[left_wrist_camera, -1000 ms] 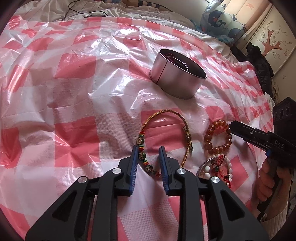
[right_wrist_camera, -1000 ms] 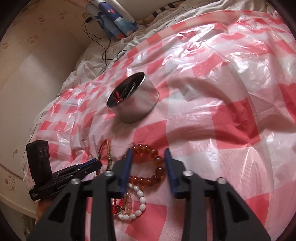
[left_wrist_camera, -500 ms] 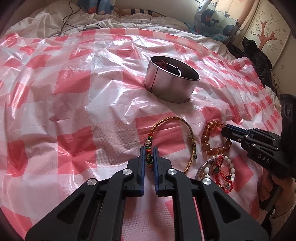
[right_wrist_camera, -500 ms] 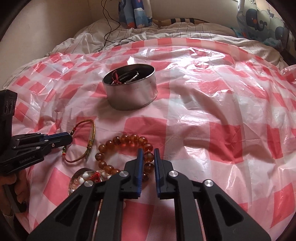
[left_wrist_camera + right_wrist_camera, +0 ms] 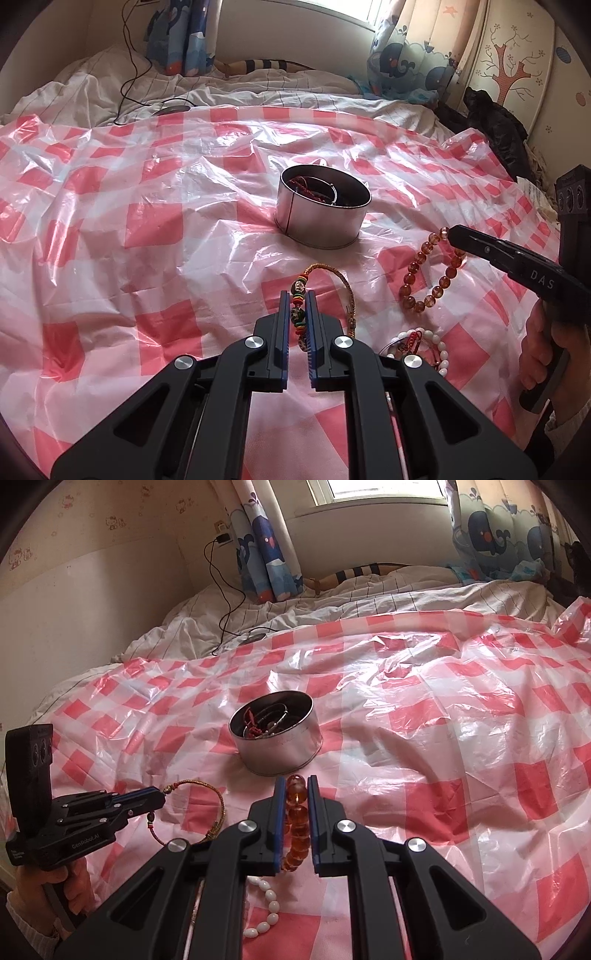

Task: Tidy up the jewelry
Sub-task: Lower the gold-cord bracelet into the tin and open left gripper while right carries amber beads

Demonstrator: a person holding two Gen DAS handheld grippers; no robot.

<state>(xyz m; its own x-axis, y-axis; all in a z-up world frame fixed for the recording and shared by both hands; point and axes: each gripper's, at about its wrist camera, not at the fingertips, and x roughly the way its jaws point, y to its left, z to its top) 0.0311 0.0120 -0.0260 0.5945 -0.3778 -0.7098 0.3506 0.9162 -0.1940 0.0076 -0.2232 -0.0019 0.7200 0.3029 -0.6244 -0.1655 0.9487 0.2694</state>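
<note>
Both claws have just closed and lifted since the earlier frames. The left claw pinches the cord bracelet by its small painted beads, its woven gold loop trailing onto the sheet. The right claw pinches the amber bracelet, a ring of glossy round beads hanging from it. A white-bead bracelet lies near, partly hidden behind the claws. Farther off stands a round metal tin with tangled pieces inside, hard to make out. Crinkled red-checked plastic sheet covers the bed.
</note>
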